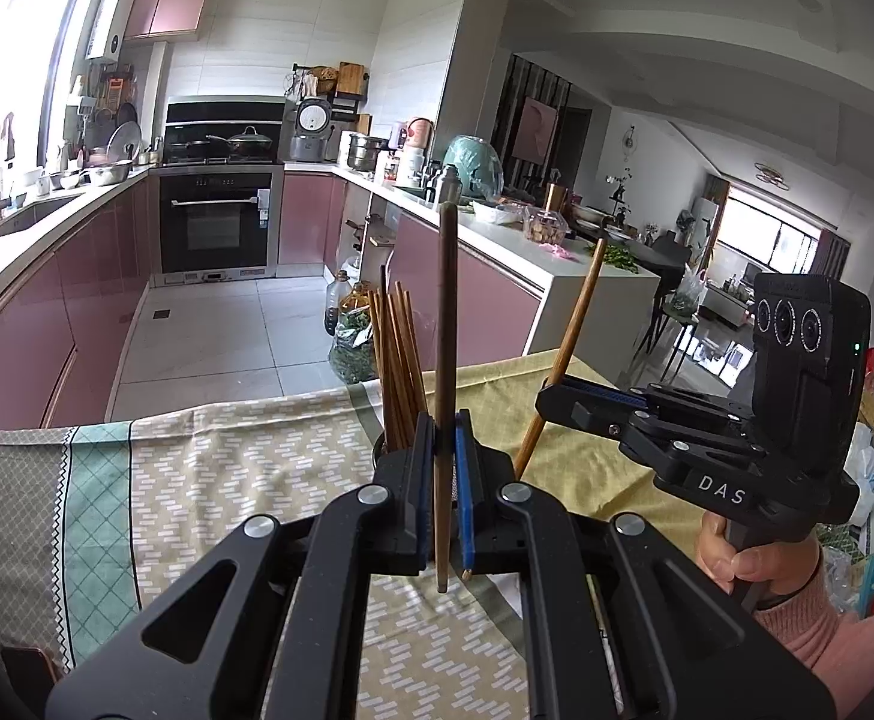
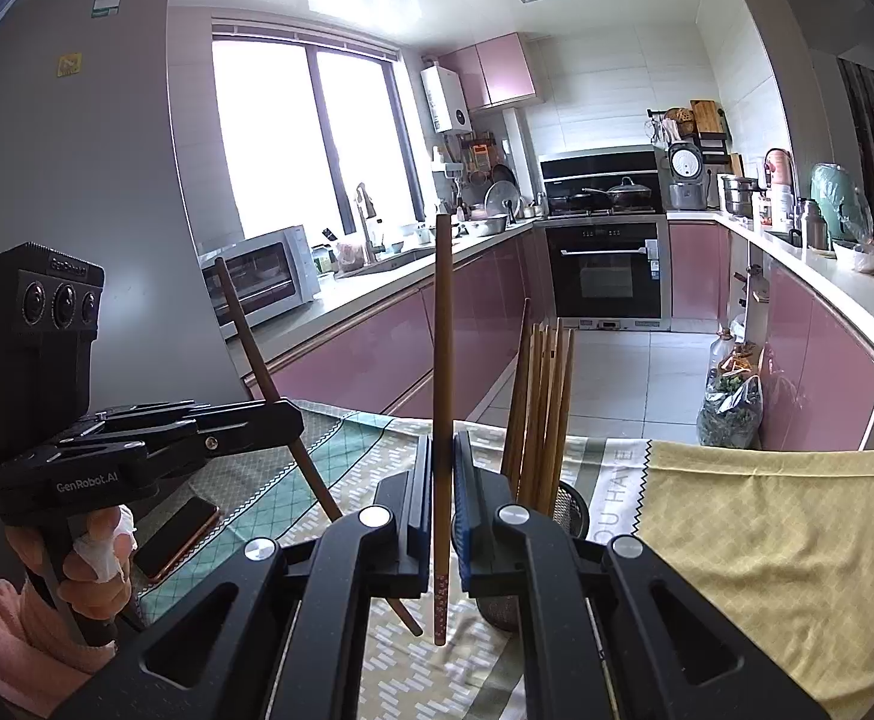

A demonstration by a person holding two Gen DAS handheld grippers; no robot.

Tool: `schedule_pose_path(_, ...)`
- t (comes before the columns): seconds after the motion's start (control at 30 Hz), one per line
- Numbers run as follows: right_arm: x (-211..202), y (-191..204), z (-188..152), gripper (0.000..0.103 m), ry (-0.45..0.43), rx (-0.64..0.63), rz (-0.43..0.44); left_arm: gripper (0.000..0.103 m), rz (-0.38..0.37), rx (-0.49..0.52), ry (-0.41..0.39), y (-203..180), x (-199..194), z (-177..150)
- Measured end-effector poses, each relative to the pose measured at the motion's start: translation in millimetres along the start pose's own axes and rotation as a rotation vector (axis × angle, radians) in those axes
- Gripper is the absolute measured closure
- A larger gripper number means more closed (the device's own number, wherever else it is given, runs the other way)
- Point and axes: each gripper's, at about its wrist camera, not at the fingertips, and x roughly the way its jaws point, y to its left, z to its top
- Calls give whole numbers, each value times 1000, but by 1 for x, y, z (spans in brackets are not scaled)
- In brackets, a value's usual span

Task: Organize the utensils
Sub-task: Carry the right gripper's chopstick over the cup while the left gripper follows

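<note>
Both my left gripper [image 1: 444, 483] and right gripper [image 2: 442, 498] have jaws clamped on an upright chopstick [image 1: 444, 360], next lowering them into the holder [image 2: 568, 507].

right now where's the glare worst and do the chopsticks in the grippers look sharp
Right wrist view: the window is blown out white; the chopstick in the right gripper is sharp, its lower tip slightly soft. Left wrist view: glare along the left window edge; the dark chopstick in the left gripper is crisp; straight lines bow toward the edges.
</note>
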Motion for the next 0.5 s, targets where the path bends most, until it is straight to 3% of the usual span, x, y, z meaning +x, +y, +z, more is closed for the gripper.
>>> schedule_pose_path(0.5,-2,2,16,97,-35,-17,-6,96,1,13,-53,-6,-11,17)
